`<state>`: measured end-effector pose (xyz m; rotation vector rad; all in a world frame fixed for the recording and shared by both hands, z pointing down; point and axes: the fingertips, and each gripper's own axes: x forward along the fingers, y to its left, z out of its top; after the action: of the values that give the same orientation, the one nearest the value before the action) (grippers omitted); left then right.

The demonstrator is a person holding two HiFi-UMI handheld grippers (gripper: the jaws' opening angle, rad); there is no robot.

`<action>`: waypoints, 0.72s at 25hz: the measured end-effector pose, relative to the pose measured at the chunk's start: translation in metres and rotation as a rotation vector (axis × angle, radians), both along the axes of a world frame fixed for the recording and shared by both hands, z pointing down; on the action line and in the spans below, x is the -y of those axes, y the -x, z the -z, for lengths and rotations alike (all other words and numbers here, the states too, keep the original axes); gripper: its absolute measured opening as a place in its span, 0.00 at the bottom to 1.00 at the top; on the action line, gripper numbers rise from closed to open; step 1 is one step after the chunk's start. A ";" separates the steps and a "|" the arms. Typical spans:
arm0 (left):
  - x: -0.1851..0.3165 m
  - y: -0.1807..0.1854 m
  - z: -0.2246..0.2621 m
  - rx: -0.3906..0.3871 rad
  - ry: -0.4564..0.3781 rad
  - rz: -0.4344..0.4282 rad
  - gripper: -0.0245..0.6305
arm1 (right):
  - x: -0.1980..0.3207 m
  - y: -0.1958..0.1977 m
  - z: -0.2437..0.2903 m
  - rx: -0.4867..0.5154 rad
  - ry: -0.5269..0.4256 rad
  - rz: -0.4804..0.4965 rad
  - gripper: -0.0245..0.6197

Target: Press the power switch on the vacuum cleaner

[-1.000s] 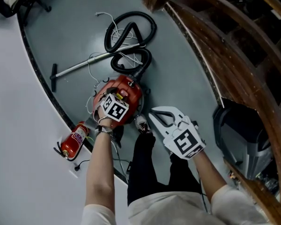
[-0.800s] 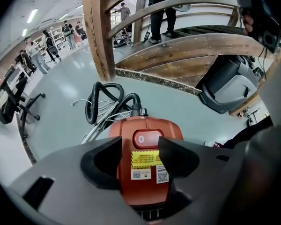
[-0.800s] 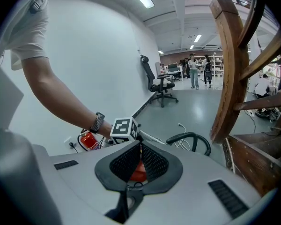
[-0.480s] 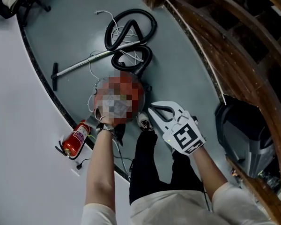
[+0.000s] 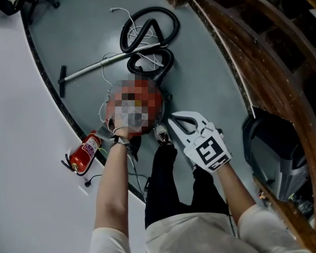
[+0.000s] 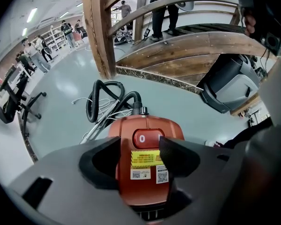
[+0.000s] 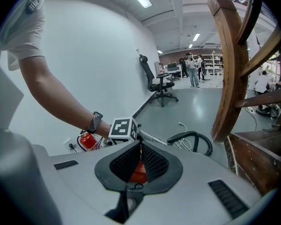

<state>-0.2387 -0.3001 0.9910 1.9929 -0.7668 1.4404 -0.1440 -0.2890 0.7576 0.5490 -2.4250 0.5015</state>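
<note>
**Head view.** The red canister vacuum cleaner [image 5: 150, 95] stands on the grey floor [image 5: 200, 73], close to the foot of a white wall [image 5: 21, 141]. Its black ribbed hose [image 5: 171, 28] lies in loops beyond it, with a metal wand tube [image 5: 102, 65] alongside. The person's left forearm [image 5: 113, 178] reaches down to the top of the cleaner. The white right gripper [image 5: 171, 122] is held just beside the cleaner, above a dark shoe [image 5: 160, 136]. A red fire extinguisher [image 5: 84, 154] lies against the wall. A curved wooden railing [image 5: 253, 51] runs along the other side.

**Left gripper view.** The left gripper [image 6: 139, 153] points steeply down over the cleaner's body. Its jaws stand wide apart and have just been opening. The red body fills the gap between them, and neither pad presses on it. The red oval power switch [image 6: 147, 138] sits on top of the body, directly above a yellow label [image 6: 145, 158]. The right jaw's tip overlaps the switch's edge, but contact cannot be confirmed.

**Right gripper view.** The right gripper's jaws are closed, with the mesh pads [image 7: 152, 162] meeting at the tips and nothing held. Beyond them are the left gripper's marker cube [image 7: 122, 129], a wristwatch [image 7: 93, 122] and a black office chair [image 7: 159, 86].
</note>
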 end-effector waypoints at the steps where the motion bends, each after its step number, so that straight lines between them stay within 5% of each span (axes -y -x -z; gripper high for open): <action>1: 0.000 0.000 0.000 0.001 -0.002 0.001 0.43 | 0.001 0.000 0.000 0.000 0.002 -0.005 0.09; 18: 0.000 0.000 -0.003 0.022 -0.002 0.012 0.44 | -0.001 -0.012 -0.007 -0.034 0.015 -0.036 0.09</action>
<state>-0.2382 -0.3002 0.9941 1.9737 -0.7883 1.4579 -0.1322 -0.2883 0.7647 0.5915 -2.3806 0.5208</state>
